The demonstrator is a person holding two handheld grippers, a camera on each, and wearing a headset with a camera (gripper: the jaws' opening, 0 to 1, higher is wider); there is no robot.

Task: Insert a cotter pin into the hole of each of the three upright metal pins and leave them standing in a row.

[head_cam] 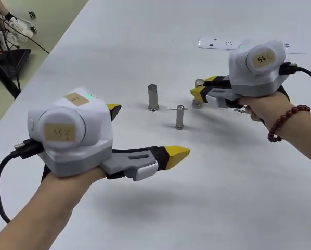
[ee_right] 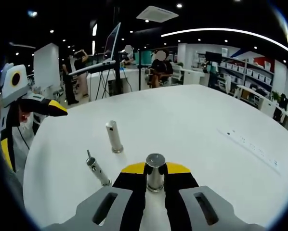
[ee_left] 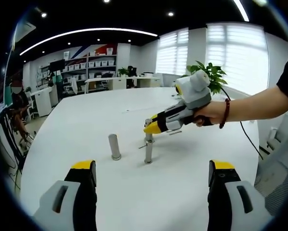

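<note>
Mostly hidden behind right tongs (head_cam: 202, 87): third metal pin (head_cam: 199, 82).

Left gripper (head_cam: 145, 130) low at near left, jaws wide apart, pointing right, right gripper (head_cam: 198, 95) farther out, pointing left, jaws closed on a pin (ee_right: 155, 173), both wrists level, forearms bare.

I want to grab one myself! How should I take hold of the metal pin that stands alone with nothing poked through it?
Take the metal pin by the middle of its round shaft, coming level from the side where the open left gripper faces it. It stands upright on a wider foot, so jaws across its straight sides probably hold best.
</note>
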